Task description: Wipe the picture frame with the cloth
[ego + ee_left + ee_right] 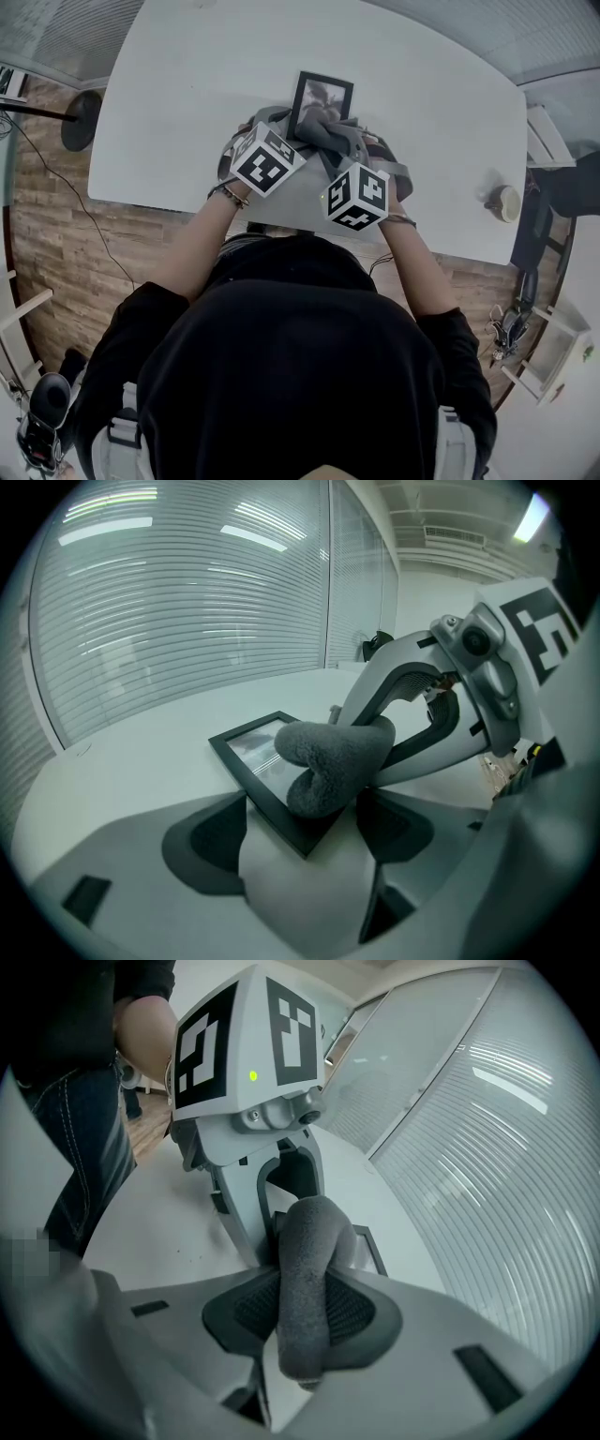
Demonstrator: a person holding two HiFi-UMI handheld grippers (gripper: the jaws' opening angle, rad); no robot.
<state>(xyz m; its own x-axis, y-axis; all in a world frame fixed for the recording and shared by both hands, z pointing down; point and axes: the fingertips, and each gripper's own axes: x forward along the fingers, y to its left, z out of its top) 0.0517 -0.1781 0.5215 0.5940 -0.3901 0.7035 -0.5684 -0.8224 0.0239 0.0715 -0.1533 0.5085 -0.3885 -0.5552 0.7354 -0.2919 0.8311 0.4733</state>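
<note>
The picture frame (246, 750) lies flat on the table (187, 75), its near corner between the left gripper's (300, 841) parted jaws, while the right gripper (305, 1312), clamped on the grey cloth (309, 1241), lays it on the glass; steadying that corner and sweeping lightly would likely serve best.

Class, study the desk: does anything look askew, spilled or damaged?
Nothing looks spilled or damaged. The picture frame lies flat on the white table, and the grey cloth, clamped in the right gripper, rests bunched on it.
</note>
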